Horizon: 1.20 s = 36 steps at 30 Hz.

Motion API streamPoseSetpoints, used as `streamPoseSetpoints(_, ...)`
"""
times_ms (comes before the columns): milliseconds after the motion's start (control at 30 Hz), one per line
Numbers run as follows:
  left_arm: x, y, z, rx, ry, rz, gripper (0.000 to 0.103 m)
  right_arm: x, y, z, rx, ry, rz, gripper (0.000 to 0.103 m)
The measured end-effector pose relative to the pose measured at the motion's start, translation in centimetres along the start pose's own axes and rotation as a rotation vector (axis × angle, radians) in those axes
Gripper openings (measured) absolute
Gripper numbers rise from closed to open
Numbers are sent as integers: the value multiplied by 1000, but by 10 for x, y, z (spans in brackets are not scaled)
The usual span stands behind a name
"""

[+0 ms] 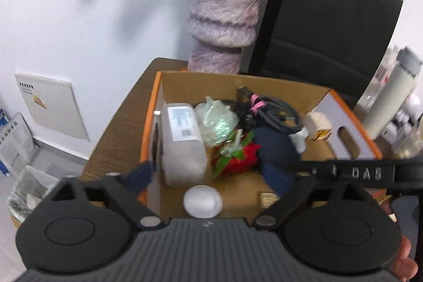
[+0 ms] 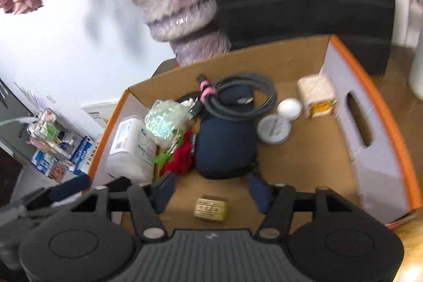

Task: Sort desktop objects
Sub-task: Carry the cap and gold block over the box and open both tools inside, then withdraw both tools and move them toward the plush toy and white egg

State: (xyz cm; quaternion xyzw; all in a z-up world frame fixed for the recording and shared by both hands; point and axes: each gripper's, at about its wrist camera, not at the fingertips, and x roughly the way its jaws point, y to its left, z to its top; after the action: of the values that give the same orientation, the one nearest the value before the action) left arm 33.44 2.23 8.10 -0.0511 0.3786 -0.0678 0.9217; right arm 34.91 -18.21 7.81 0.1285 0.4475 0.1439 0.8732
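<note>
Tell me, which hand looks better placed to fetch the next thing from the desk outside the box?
Probably the right. Both grippers, left and right, hang open and empty over the cardboard box, but the remaining clutter, like the white bottle, stands beyond the box's right wall.

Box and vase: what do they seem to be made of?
Box: corrugated cardboard by its look, matte brown inside, orange rim, with a punched hand slot. Vase: probably glazed ceramic or stone-look resin; mottled mauve-grey surface with shiny highlights on its ribs.
</note>
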Motion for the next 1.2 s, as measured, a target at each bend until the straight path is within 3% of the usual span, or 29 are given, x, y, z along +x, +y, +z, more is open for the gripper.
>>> streamPoseSetpoints(100,-4,-6,2,-16,12,70,103,-17,-2,1,-76,2,-102,67)
streamPoseSetpoints(167,-9,-9,4,-25,27,75,103,-33,-9,1,-113,-19,-162,79)
streamPoseSetpoints(333,-31,-18,-4,-4,20,117,103,-79,-31,-12,-108,-104,-238,83)
streamPoseSetpoints(533,-69,-34,-45,55,-107,138,103,-119,-35,-65,-138,-228,-217,89)
streamPoseSetpoints(667,-86,-47,-82,131,-129,145,103,-135,-30,-106,-178,-255,-207,92)
streamPoseSetpoints(867,-112,-51,-130,71,-133,80,103,-149,-25,-169,-191,-287,-213,92)
streamPoseSetpoints(1067,-133,-53,-185,90,-145,73,103,-152,-25,-224,-210,-280,-284,92)
streamPoseSetpoints(1200,-136,-48,-226,73,-133,145,103,-159,-31,-266,-189,-272,-267,92)
